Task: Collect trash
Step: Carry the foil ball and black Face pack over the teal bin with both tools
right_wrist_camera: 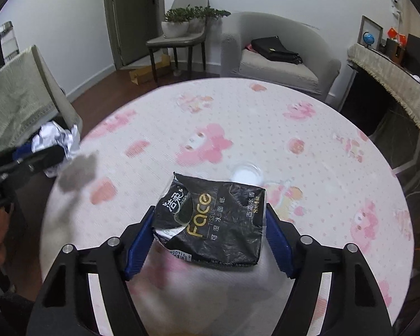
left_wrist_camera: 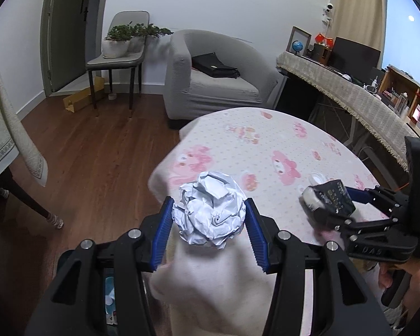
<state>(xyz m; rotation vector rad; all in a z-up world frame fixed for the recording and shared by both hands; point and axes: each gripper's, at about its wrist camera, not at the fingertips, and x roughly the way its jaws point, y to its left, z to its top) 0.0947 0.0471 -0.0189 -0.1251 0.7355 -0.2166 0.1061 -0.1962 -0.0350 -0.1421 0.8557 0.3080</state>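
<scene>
My left gripper (left_wrist_camera: 208, 210) is shut on a crumpled white paper ball (left_wrist_camera: 208, 214) and holds it above the left edge of the round table with the pink-patterned cloth (left_wrist_camera: 266, 140). The ball also shows at the left of the right wrist view (right_wrist_camera: 56, 138). My right gripper (right_wrist_camera: 210, 224) is shut on a black tissue pack wrapper (right_wrist_camera: 212, 224) and holds it just above the table (right_wrist_camera: 238, 112). In the left wrist view the right gripper (left_wrist_camera: 330, 200) with the wrapper (left_wrist_camera: 329, 198) is at the right.
A small clear lid or dish (right_wrist_camera: 246, 173) lies on the table beyond the wrapper. A grey armchair (left_wrist_camera: 210, 78) with a black bag, a chair with potted plants (left_wrist_camera: 117, 53), a cloth-covered desk (left_wrist_camera: 350, 92) and another covered table (left_wrist_camera: 2, 128) stand around on the wood floor.
</scene>
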